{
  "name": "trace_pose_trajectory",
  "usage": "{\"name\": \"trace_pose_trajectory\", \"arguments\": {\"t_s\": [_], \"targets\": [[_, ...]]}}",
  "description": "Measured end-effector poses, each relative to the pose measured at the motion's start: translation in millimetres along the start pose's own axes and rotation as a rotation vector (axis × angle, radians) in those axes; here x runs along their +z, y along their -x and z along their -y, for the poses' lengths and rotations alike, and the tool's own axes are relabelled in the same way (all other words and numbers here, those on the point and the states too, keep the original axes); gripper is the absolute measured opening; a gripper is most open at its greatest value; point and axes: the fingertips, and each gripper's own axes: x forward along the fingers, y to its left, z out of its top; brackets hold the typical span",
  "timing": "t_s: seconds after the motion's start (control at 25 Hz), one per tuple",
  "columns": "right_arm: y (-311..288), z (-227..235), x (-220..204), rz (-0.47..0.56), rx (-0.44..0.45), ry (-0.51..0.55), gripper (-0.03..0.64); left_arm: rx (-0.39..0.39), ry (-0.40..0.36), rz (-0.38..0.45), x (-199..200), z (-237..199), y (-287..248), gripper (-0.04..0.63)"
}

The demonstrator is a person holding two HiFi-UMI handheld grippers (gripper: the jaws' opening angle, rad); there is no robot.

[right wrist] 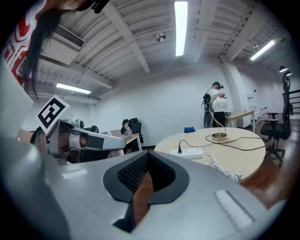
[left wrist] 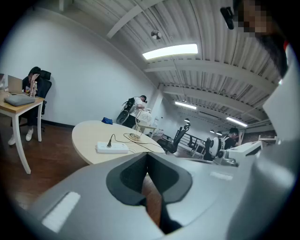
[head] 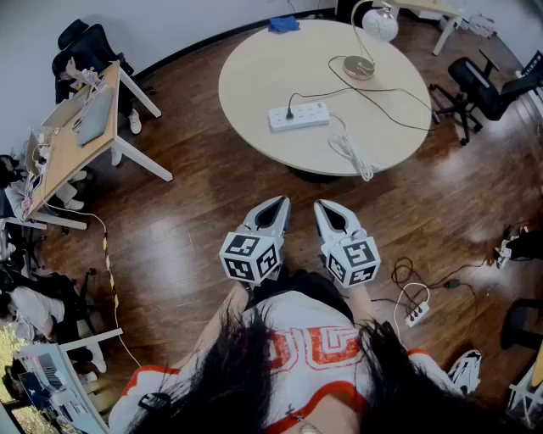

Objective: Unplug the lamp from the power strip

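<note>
A white power strip (head: 299,115) lies on the round beige table (head: 254,76), with one black plug (head: 289,112) in it. The plug's black cord runs to the brass base of the lamp (head: 359,67), whose white globe hangs near the table's far edge. My left gripper (head: 280,203) and right gripper (head: 322,206) are side by side over the wooden floor, short of the table and pointing at it. Both are shut with nothing between the jaws. The left gripper view has the power strip (left wrist: 112,148) far ahead, and so does the right gripper view (right wrist: 187,152).
A bundled white cord (head: 352,153) lies at the table's near edge and a blue cloth (head: 284,24) at its far edge. A desk (head: 81,127) stands at the left, black office chairs (head: 479,85) at the right. Another power strip (head: 416,314) with cables lies on the floor.
</note>
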Motion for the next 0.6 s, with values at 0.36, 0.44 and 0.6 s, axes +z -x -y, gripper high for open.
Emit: {"name": "trace_pose_trajectory", "arguments": {"t_s": [0.36, 0.44, 0.6], "targets": [[-35.9, 25.9, 5.8, 0.009, 0.011, -0.104, 0.002, -0.004, 0.01, -0.004, 13.1, -29.5, -38.2, 0.0], [-51.2, 36.1, 6.4, -0.012, 0.001, -0.11, 0.002, -0.015, 0.015, -0.01, 19.0, -38.4, -52.4, 0.0], [-89.7, 54.1, 19.2, -0.032, -0.022, -0.138, 0.002, -0.043, 0.005, -0.018, 41.0, -62.3, -81.9, 0.002]]}}
